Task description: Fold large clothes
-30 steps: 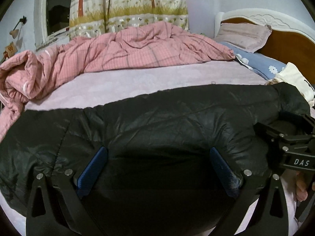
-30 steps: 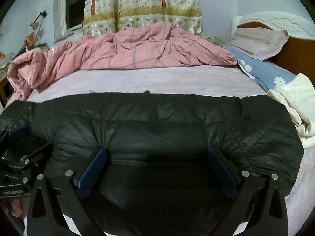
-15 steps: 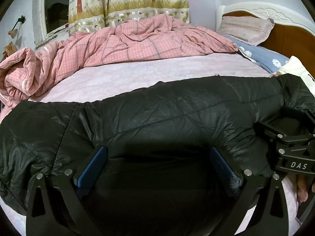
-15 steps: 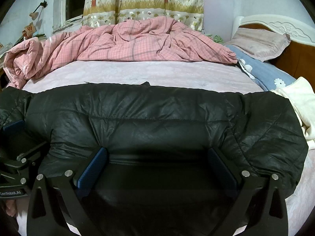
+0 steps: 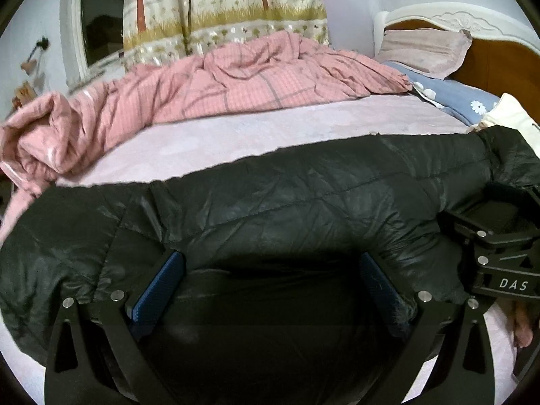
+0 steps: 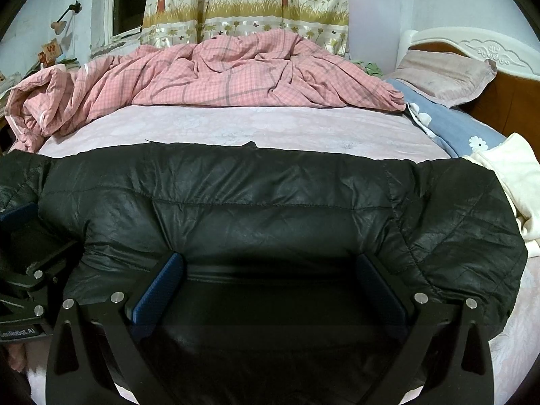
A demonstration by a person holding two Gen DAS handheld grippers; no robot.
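Note:
A black quilted jacket (image 5: pixel 287 202) (image 6: pixel 270 195) lies across the near part of a pale pink bed sheet (image 6: pixel 253 125). My left gripper (image 5: pixel 270 270) is open. Its blue pads (image 5: pixel 158 290) stand wide apart and the jacket's near fold bulges between them. My right gripper (image 6: pixel 270 270) is open in the same way, further right on that same edge. The right gripper's body (image 5: pixel 499 253) shows at the left wrist view's right edge, and the left gripper's body (image 6: pixel 23 270) at the right wrist view's left edge. The jacket hides the fingertips.
A crumpled pink checked quilt (image 6: pixel 236 74) is heaped along the far side of the bed. A pink pillow (image 6: pixel 445 74) and a blue flowered one (image 6: pixel 455 128) lean by the headboard (image 6: pixel 489 47) on the right. A cream garment (image 6: pixel 513 175) touches the jacket's right end.
Both grippers have shifted a little with the jacket's near fold, and the left view has tilted. The finger spread is the same in every frame.

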